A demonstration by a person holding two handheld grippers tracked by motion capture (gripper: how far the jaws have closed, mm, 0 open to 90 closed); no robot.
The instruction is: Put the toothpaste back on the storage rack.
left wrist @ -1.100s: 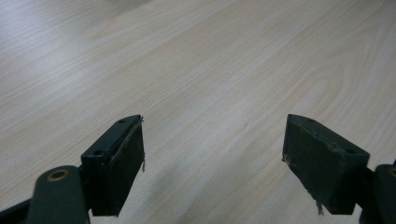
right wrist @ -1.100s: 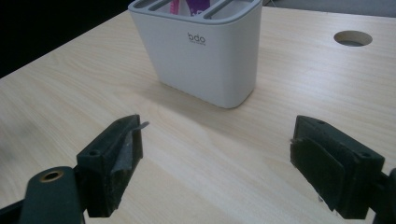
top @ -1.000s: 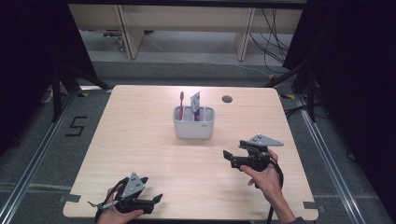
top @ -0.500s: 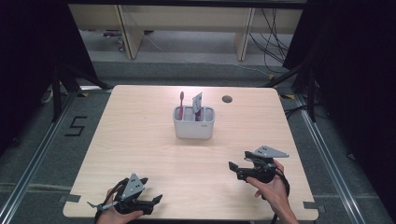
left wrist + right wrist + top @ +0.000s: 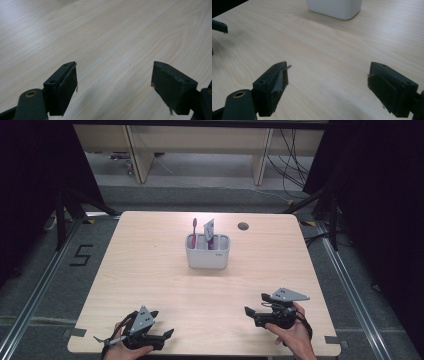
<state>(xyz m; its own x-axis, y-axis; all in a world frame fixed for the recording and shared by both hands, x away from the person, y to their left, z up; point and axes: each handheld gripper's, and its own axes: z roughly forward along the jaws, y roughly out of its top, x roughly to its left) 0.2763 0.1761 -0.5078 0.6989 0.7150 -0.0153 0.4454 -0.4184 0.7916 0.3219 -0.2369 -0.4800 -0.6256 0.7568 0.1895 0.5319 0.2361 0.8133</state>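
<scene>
Right gripper (image 5: 252,312) has pulled back toward bench (image 5: 150,265) edge; left gripper (image 5: 167,335) unmoved. Both fingers apart, empty. Toothbrush (image 5: 194,231) and tube (image 5: 209,233) stand in white holder (image 5: 207,256); looks finished.

A pale wooden worktop (image 5: 150,270) stands on grey floor (image 5: 200,195); light wooden shelving (image 5: 200,140) behind, dark curtains (image 5: 30,195) flanking.

A pale wooden desk (image 5: 150,265) carries one white holder (image 5: 208,253) near its middle, toward the far side — a small dark round hole (image 5: 243,226) sits in the desktop just behind and right of it.
</scene>
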